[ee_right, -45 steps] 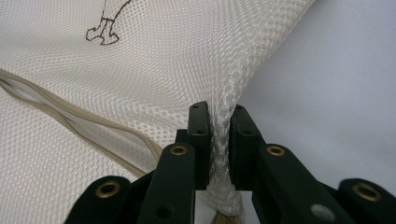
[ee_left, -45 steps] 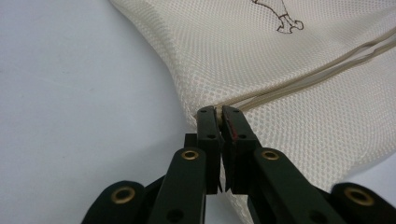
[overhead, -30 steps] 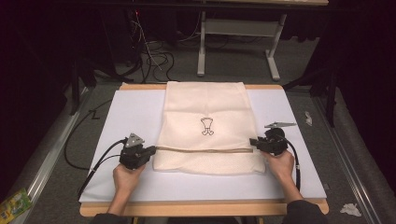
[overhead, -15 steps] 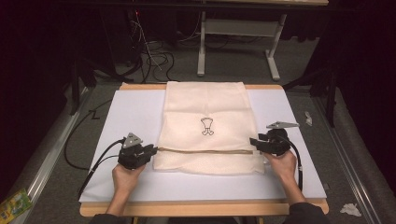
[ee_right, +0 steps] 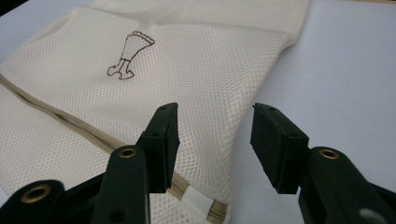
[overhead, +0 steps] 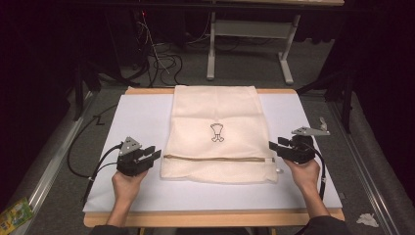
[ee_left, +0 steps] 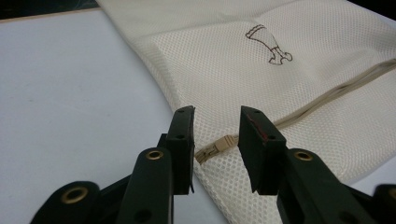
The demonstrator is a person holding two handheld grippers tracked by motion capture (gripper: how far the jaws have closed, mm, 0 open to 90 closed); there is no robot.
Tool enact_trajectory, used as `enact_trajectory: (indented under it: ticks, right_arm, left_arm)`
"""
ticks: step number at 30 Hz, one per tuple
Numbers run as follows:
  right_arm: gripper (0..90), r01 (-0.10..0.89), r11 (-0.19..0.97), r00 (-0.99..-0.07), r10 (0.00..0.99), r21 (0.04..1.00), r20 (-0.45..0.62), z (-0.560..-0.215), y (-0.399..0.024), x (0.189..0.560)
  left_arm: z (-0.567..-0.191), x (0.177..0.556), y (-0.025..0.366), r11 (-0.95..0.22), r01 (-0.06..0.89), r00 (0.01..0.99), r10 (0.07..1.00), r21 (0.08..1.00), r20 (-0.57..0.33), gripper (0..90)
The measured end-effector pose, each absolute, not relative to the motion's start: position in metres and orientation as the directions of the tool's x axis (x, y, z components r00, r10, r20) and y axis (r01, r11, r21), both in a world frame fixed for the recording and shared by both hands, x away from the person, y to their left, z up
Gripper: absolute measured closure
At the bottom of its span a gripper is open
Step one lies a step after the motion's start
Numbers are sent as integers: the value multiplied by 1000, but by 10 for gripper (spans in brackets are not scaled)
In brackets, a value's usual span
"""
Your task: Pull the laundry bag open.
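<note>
A cream mesh bag with a small brown drawing lies flat on the white board. Its zipper runs across near the front. My left gripper sits at the zipper's left end. Its jaws have just been opening and grip nothing. In the left gripper view my left gripper stands open over the bag, with the zipper pull lying below the gap. My right gripper hovers at the bag's right edge. Its jaws have also just been opening. My right gripper is open over the bag.
The board rests on a wooden table. Cables and a desk frame are on the floor beyond. A green packet lies on the floor at the lower left, and crumpled paper at the lower right.
Both grippers' jaws have parted at the ends of the zipper. The right gripper has lifted a little and drawn slightly outward. The left hand has hardly moved.
</note>
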State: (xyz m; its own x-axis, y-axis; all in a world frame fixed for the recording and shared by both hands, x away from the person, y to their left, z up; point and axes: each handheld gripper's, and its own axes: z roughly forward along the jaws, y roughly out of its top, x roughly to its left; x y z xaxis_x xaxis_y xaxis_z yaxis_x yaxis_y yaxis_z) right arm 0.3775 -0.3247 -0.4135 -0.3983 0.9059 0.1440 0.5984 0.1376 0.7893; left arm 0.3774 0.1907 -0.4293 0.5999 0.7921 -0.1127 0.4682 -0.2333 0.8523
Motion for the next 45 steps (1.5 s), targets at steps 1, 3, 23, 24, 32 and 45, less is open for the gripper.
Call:
enact_trajectory:
  ticks: [1, 3, 23, 24, 32, 45]
  right_arm:
    - [526, 593, 137, -398, 907, 793, 140, -413, -327, 377]
    - [524, 589, 126, -389, 910, 799, 143, -411, -330, 374]
    - [499, 527, 70, -329, 935, 847, 128, -404, -362, 352]
    - [497, 525, 65, -327, 936, 849, 130, -404, -363, 351]
    - [492, 515, 41, -300, 944, 856, 136, -407, -372, 344]
    - [476, 525, 19, -275, 950, 851, 149, -415, -383, 339]
  left_arm:
    - [-429, 377, 191, -231, 467, 599, 793, 854, -113, 662]
    - [-428, 377, 193, -230, 465, 596, 796, 855, -110, 658]
    - [-422, 371, 212, -169, 452, 553, 824, 876, -126, 576]
    - [-423, 371, 213, -160, 453, 548, 826, 877, -133, 574]
    - [-426, 371, 222, -128, 467, 529, 833, 875, -161, 560]
    - [-428, 373, 233, -84, 485, 492, 849, 871, -192, 544]
